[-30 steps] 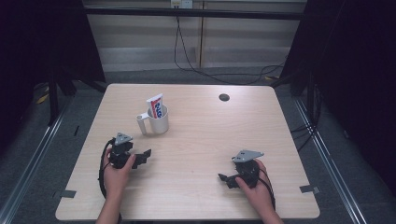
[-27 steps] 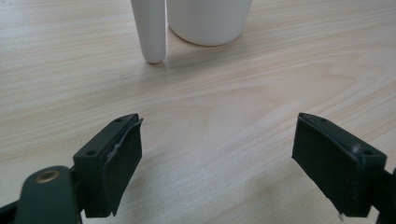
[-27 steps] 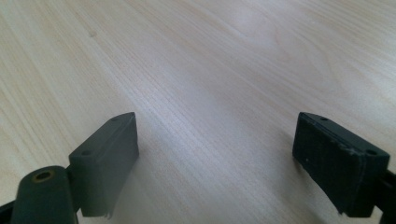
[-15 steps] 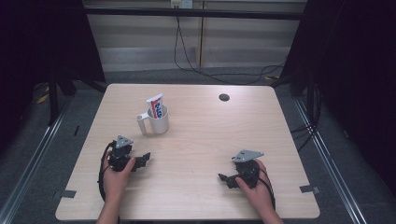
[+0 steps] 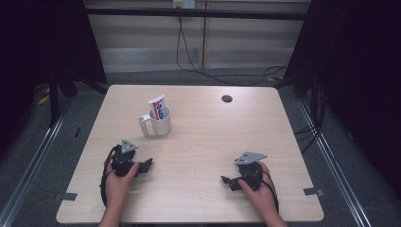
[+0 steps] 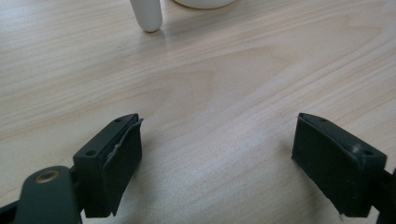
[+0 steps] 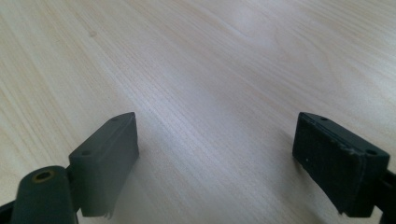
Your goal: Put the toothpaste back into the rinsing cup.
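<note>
L gripper [image 5: 142,165] low on the near-left of the counter [image 5: 265,118], fingers [image 6: 116,158] spread wide, nothing between them; in the left gripper view only bare wood lies in the gap. R gripper [image 5: 228,180] near-right, fingers [image 7: 109,154] likewise spread, holding nothing; both rest on or just above the wood, can't tell which.

Mug [image 5: 158,123] white, upright, left of centre toward the far half; handle [image 5: 143,126] points left/near; toothpaste tube [image 5: 158,108] stands in it, tilted, top end above the rim. Mug base and handle end sit at the top edge of the left gripper view, so L gripper is aimed roughly at it. Small dark round mark [image 5: 227,98] far-right on the counter, well apart from all.

Change vs. earlier frames: L hand has slid toward the near edge and slightly left, away from the mug; gap to mug wider than 1 s ago. R hand unchanged; mug and tube unmoved.

Judgement: no grasp begun; L hand looks to be settling or repositioning, not approaching. Mug is nearest to L gripper, so a reach fwd with the fingers kept spread seems the likely next need.
</note>
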Demonstrator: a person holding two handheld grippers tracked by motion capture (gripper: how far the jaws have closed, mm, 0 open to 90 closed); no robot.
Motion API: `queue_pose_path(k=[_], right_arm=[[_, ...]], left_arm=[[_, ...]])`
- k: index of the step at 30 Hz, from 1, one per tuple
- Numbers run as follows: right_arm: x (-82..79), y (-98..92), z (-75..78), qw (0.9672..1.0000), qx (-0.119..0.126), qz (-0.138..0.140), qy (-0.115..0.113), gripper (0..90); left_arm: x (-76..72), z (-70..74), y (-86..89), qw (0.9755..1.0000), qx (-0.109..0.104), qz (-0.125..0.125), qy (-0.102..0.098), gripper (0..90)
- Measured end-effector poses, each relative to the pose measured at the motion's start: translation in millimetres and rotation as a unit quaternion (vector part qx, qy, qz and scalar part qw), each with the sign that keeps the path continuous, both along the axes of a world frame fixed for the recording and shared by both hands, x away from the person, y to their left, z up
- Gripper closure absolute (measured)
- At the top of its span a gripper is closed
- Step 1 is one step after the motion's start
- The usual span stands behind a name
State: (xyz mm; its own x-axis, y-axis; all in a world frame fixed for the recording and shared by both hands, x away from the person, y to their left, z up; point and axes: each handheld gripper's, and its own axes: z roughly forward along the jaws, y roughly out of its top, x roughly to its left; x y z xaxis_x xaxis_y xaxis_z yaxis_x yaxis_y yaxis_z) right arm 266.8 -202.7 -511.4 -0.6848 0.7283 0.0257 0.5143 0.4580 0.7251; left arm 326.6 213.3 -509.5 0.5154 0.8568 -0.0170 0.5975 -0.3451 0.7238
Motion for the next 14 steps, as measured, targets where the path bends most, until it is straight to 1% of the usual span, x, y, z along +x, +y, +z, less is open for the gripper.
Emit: queue_pose_path(k=[14], right_arm=[[-0.4,0.1,0.1,1.0,-0.001,-0.001,0.001,14.1]], left_arm=[[0.2,-0.5,-0.4,1.0,0.0,0.0,-0.001,14.8]])
